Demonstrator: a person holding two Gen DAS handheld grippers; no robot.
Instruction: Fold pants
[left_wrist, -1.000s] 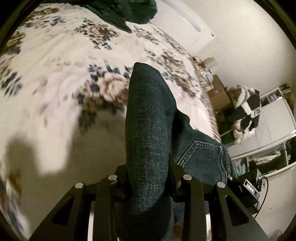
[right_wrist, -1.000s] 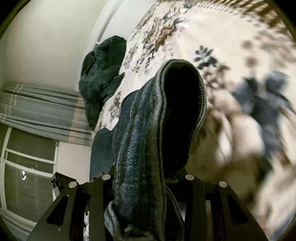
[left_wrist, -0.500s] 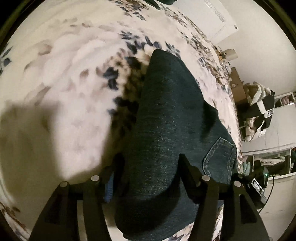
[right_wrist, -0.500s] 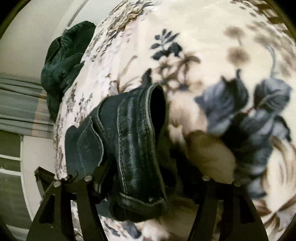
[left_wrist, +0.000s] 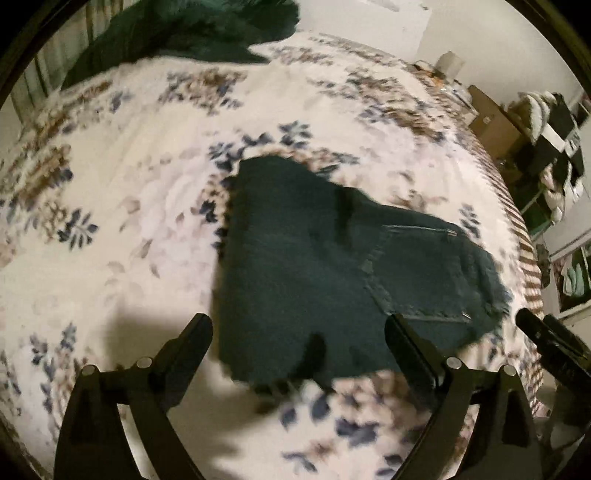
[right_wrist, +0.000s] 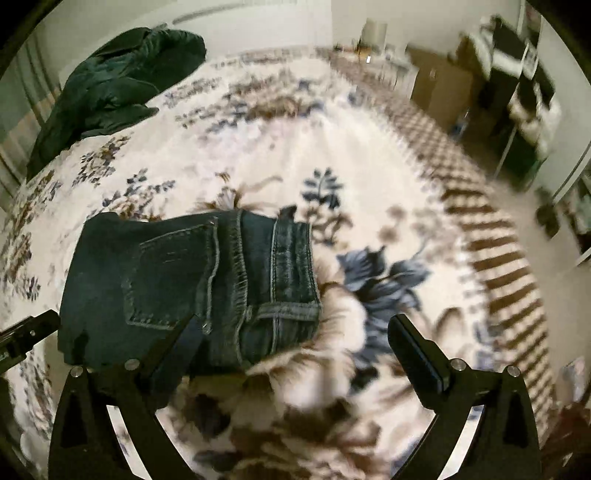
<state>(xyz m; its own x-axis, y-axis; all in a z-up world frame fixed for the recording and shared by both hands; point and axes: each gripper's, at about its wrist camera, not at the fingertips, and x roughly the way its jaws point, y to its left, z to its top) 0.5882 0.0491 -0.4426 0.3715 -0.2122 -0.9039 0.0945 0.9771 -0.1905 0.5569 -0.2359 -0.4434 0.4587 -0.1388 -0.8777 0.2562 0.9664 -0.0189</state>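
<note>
Both grippers hover over the bed, pointing forward and down at it, fingers spread wide with nothing between them. The left gripper frames the near edge of the jeans; the right gripper sits off their waistband end, its left finger crossing in front of the denim.

The jeans lie folded in a compact stack on the floral blanket, at about 9 o'clock in the right wrist view and near centre in the left, back pocket up. A dark green garment lies heaped at 11 o'clock at the far end of the bed. No container holds anything visible.
</note>
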